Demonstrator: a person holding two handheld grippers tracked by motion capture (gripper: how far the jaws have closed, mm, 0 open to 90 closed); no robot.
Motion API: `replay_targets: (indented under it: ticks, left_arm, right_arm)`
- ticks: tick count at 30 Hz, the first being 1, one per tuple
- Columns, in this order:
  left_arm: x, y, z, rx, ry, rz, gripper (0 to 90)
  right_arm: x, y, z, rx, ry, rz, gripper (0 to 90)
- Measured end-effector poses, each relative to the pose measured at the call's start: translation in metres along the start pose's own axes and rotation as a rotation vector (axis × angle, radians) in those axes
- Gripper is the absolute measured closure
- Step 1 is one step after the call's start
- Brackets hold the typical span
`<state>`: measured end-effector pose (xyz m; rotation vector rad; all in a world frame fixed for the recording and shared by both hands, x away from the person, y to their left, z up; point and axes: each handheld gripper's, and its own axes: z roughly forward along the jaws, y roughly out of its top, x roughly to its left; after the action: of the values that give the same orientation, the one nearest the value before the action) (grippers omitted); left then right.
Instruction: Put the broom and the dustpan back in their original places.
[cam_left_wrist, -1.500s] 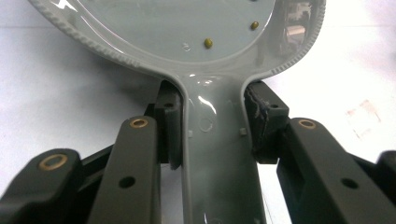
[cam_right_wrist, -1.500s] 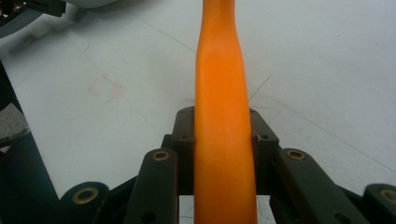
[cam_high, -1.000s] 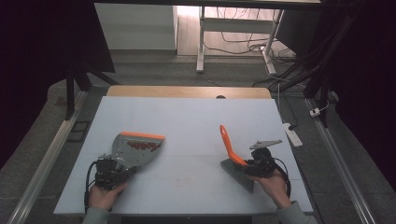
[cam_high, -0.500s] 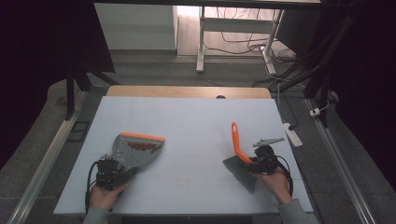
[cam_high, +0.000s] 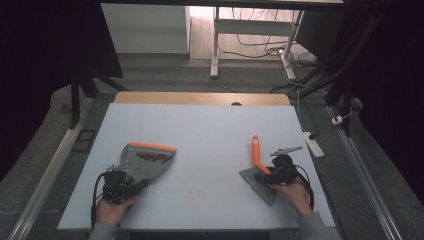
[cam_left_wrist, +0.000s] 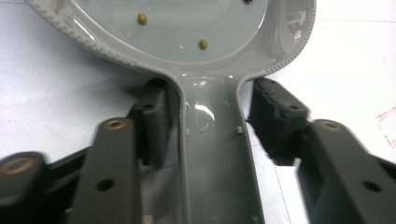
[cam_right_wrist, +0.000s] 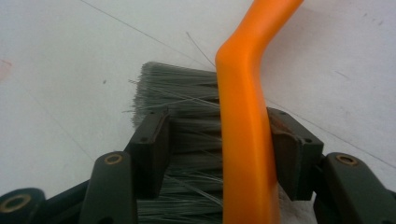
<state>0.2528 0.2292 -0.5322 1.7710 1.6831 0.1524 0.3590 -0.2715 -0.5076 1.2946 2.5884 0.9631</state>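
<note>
Near the front left corner of the pale counter (cam_high: 200, 125), the grey plastic dustpan with an orange lip (cam_high: 146, 159) lies flat, its handle between the left gripper (cam_left_wrist: 205, 123), whose fingers (cam_left_wrist: 275, 116) have just been opening and stand clear of it. Near the front right edge, the grey-bristled brush with an orange handle (cam_right_wrist: 243, 116) lies between the released fingers of the right gripper (cam_right_wrist: 219, 140), which have likewise just been opening.

The dustpan (cam_high: 145, 161) is pale grey with an orange strip along its front edge, and small olive-yellow bits (cam_left_wrist: 142, 18) dot its glossy inside. The brush (cam_high: 258, 172) has a bright orange handle and dark grey bristles. Both lie on a pale blue-white table (cam_high: 210, 130) with a light wooden far edge, and the jaws of both grippers are black
</note>
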Motion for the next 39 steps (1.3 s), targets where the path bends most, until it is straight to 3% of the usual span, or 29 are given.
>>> replay_targets:
  ticks: [9, 11, 13, 19, 25, 33, 39]
  left_arm:
    - [0.000, 0.000, -0.006, -0.033, 0.033, 0.014, 22.7]
    - [0.001, 0.000, -0.009, -0.032, 0.029, 0.024, 22.0]
    - [0.002, 0.001, -0.011, -0.038, 0.028, 0.033, 21.6]
    - [0.001, 0.001, -0.016, -0.043, 0.022, 0.084, 21.7]
    - [0.005, 0.001, -0.024, -0.056, 0.011, 0.108, 24.8]
    - [0.006, 0.000, -0.029, -0.043, 0.005, 0.165, 27.2]
    - [0.010, -0.001, -0.034, -0.040, -0.028, 0.211, 28.4]
  right_arm:
    - [0.000, 0.001, 0.000, -0.002, -0.010, 0.015, 41.8]
    - [0.000, 0.001, 0.000, 0.000, -0.017, 0.015, 40.7]
    - [0.001, 0.001, -0.001, -0.003, -0.062, 0.001, 39.6]
    - [0.002, 0.002, -0.006, -0.024, -0.057, -0.004, 41.3]
    - [0.009, 0.004, -0.015, -0.033, -0.079, -0.071, 43.8]
    - [0.021, 0.004, -0.023, -0.046, -0.008, -0.147, 44.6]
    - [0.035, 0.003, -0.024, -0.050, 0.047, -0.222, 46.0]
